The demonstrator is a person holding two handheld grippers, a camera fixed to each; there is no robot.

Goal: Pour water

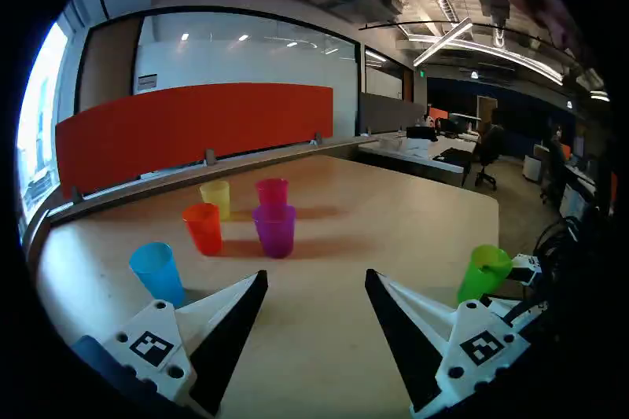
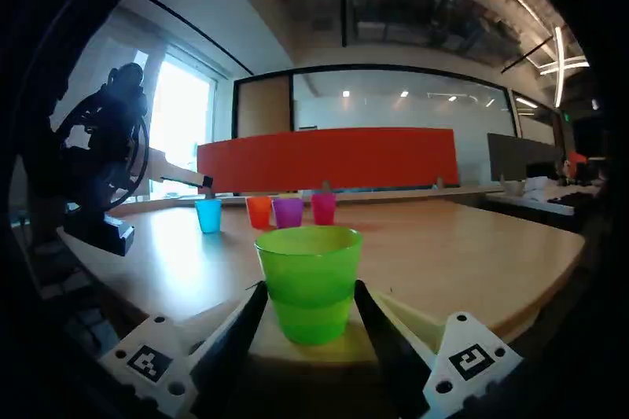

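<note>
A green translucent plastic cup (image 2: 310,262) stands between the jaws of the right gripper (image 2: 308,297). The jaws are closed against its two sides at about mid-height, and the rim rises clear above the jaw tips. A darker band is seen in the cup's lower part; it may be water, but this cannot be settled.

The cup is judged light, thin-walled and smooth, so it could flex if squeezed hard or slip if tipped quickly. A hold at mid-height or just below is judged sound, since the rim is left free for pouring. The right gripper is held low and nearly level at the near edge of the pale wooden desk (image 2: 472,250).

The left gripper (image 1: 314,277) is held above the desk and angled slightly downward. Its jaws are spread wide, with nothing between them.

- **Ahead of the jaws:** a purple plastic cup (image 1: 274,230), with a pink plastic cup (image 1: 272,191) just behind it.
- **Ahead and to the left:** an orange plastic cup (image 1: 204,228) and a yellow plastic cup (image 1: 216,199).
- **Just beside the left jaw:** a blue plastic cup (image 1: 157,271).

Well off to the right of these jaws, the green cup is also seen, slightly tilted.
</note>
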